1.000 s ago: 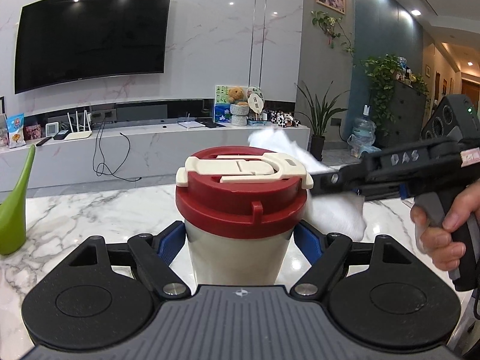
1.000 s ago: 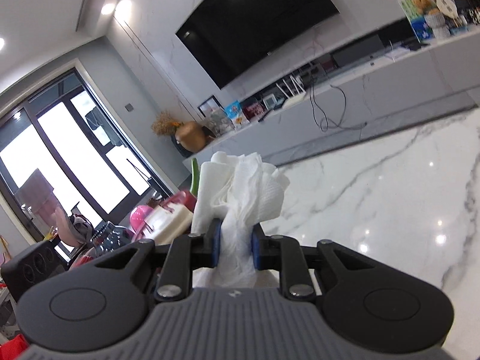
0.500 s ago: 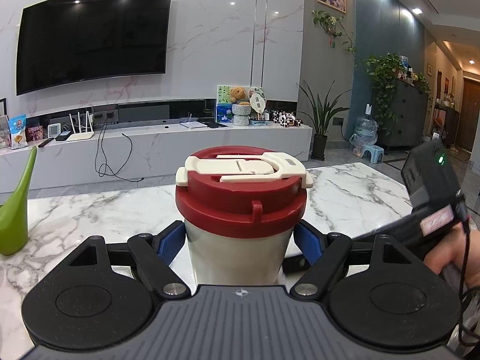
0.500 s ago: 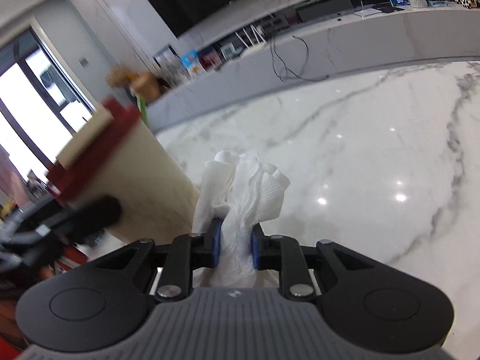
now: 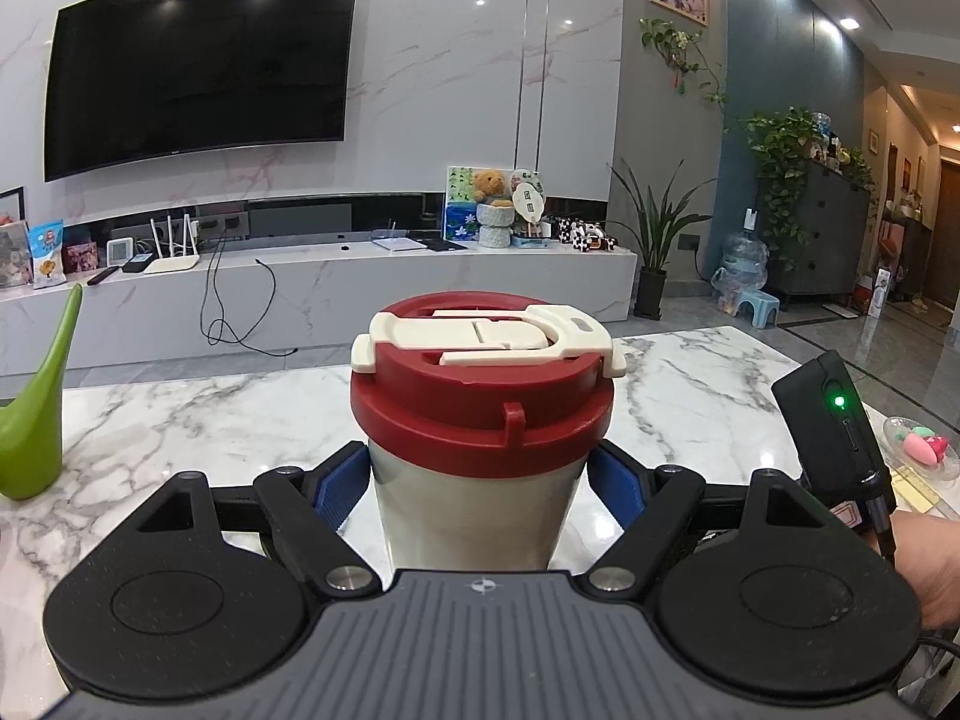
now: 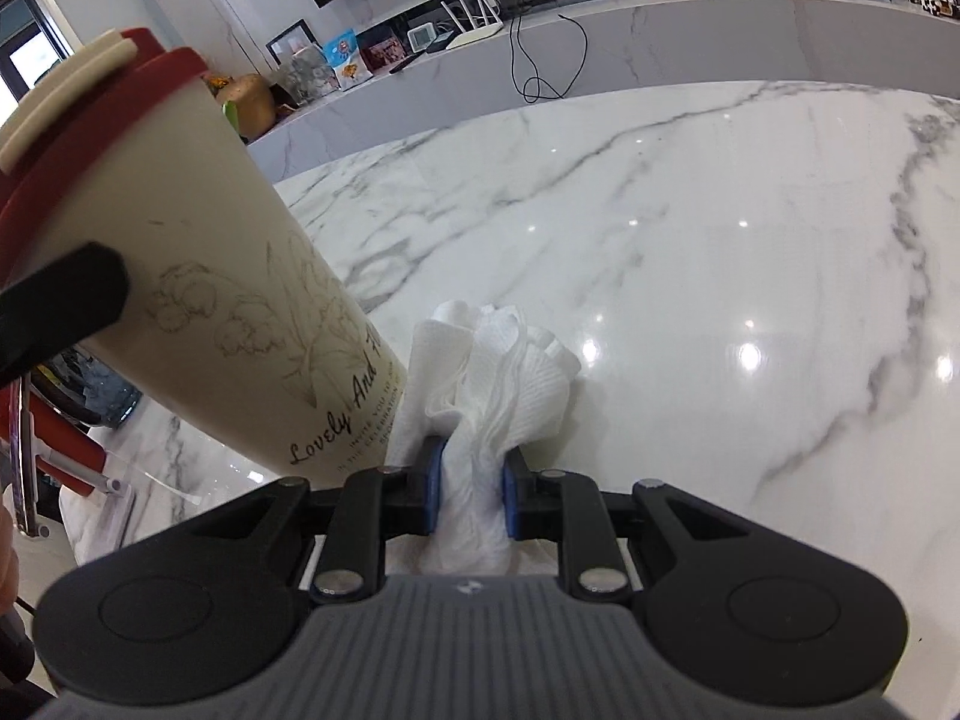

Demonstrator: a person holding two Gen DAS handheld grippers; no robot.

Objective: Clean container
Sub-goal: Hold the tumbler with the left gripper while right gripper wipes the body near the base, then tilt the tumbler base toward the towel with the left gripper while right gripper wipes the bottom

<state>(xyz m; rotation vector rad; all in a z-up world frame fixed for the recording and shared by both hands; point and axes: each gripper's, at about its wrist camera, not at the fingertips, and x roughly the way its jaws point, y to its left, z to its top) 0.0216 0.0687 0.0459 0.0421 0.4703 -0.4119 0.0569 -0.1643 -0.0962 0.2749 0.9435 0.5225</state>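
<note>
Cream plastic tumbler with red lid [image 5: 474, 498]: rigid, smooth, probably light and slippery; left claw [image 5: 480, 483] clamps its upper wall, right claw [image 6: 468, 495] pinches soft crumpled white paper towel [image 6: 492, 372] beside its base

surface: white marble table [image 5: 180, 420], grey-veined, glossy | left of table centre: green pointed object [image 5: 36, 408] resting on it | right edge of table: small glass dish [image 5: 924, 450] holding pink-and-green pieces

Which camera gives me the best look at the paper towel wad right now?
The right wrist view: the paper towel sits pinched in the right gripper, beside the cup. The left wrist view shows none of it.
</note>
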